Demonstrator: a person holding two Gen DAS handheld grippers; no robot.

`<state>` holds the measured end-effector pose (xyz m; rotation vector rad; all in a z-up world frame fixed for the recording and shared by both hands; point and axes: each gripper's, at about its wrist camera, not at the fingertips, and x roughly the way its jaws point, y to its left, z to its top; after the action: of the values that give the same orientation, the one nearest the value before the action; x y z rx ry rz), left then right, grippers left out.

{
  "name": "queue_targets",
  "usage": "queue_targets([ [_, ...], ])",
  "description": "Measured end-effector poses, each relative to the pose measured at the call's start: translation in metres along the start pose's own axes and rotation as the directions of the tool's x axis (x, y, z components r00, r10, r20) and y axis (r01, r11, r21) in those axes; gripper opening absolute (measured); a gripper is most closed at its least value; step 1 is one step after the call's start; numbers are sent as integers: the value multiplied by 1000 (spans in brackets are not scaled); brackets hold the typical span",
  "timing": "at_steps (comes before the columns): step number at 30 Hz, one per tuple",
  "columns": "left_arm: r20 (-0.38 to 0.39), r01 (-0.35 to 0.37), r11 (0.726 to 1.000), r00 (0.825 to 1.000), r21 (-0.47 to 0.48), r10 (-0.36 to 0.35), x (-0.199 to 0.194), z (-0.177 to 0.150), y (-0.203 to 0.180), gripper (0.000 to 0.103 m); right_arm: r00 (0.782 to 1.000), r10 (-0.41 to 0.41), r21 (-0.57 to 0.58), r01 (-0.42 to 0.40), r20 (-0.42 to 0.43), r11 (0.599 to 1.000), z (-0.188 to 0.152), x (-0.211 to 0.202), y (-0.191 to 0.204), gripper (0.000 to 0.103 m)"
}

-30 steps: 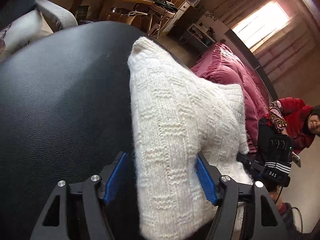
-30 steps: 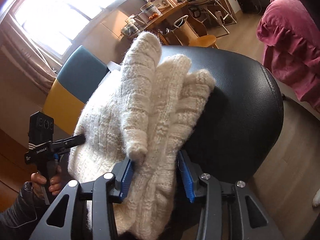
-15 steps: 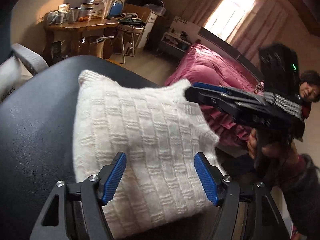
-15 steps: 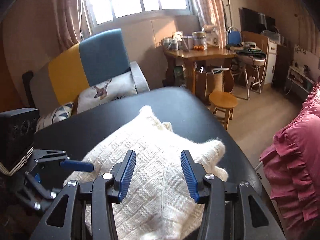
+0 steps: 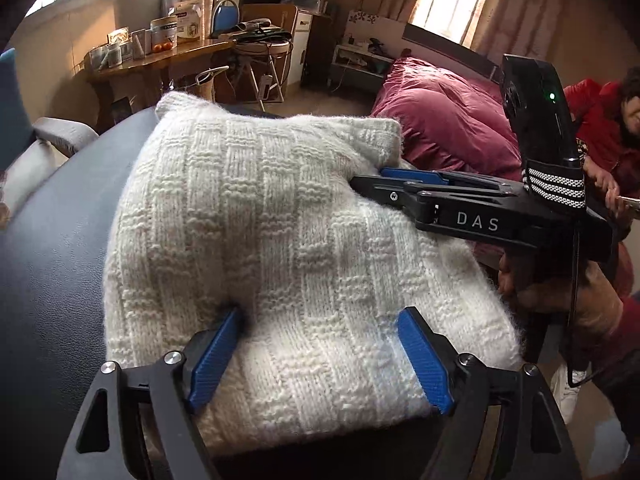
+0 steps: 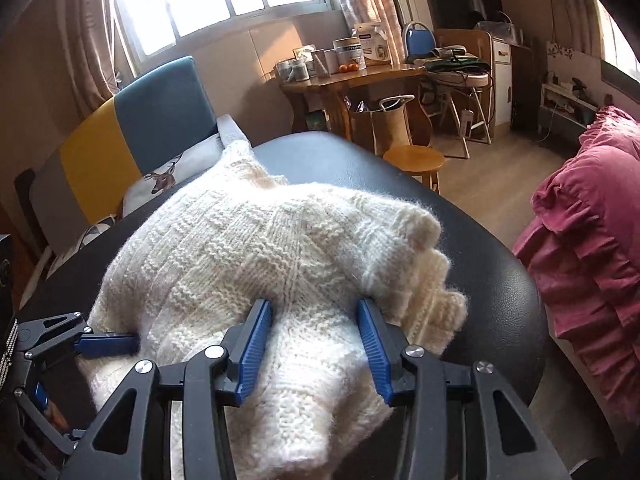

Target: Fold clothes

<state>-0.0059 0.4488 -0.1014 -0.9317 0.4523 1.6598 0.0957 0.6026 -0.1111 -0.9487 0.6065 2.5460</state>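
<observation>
Where folded cream sweater (image 5: 280, 248) lies bunched on black padded table (image 5: 52, 264), near its right edge beside pink bed (image 5: 444, 128). Left gripper (image 5: 320, 356) spread wide, fingers pressing into knit, pinching nothing. Right gripper (image 6: 316, 344) likewise spread, pads sunk into wool. Bare black surface open left of sweater; rounded far rim free.

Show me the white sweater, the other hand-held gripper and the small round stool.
white sweater (image 5: 256, 240), left wrist view, middle of its knit top.
right hand-held gripper (image 5: 384, 178), left wrist view, fingertip end.
round stool (image 6: 414, 158), right wrist view, its seat.
</observation>
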Motion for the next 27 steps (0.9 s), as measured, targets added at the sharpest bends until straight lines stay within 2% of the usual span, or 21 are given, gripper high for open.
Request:
queue_targets([
  [2,28,-35,999,999,-26,36,-12,4,0,81,1000,-8,33,8,3,999,6,-8,5,47],
  [3,41,-59,998,997,-38,61,-19,5,0,82,999,-40,29,40,7,999,8,-15,11,47],
  [6,77,-175,982,981,-71,180,-45,6,4,90,992,-122,17,121,42,993,13,-38,32,48],
  [7,90,-211,974,972,-84,218,-54,6,5,92,987,-145,19,145,64,989,12,-46,40,51],
  [9,118,-262,958,954,-120,276,-72,2,9,95,974,-201,25,200,102,980,11,-61,57,63],
  [10,122,-299,944,941,-139,316,-80,0,10,100,969,-219,27,217,114,976,9,-67,66,74],
  [11,130,-321,935,931,-154,341,-89,-3,10,101,968,-222,26,221,120,975,7,-71,76,77],
  [15,156,-408,890,884,-205,441,-123,-16,8,102,961,-236,-9,240,147,971,0,-82,110,77],
  [16,163,-425,880,873,-212,460,-130,-19,7,102,962,-228,-25,235,150,972,-3,-84,117,77],
  [20,198,-384,887,877,-257,437,-163,-29,5,102,967,-187,-40,197,171,980,-12,-92,135,77],
  [22,189,-391,879,874,-273,447,-176,-29,5,102,969,-173,-36,182,175,983,-16,-97,140,77],
  [23,180,-408,872,868,-271,463,-181,-27,4,102,970,-171,-39,180,172,983,-18,-98,141,77],
  [27,230,-459,839,818,-294,528,-207,-28,-8,102,974,-170,-65,182,153,981,-24,-101,143,77],
])
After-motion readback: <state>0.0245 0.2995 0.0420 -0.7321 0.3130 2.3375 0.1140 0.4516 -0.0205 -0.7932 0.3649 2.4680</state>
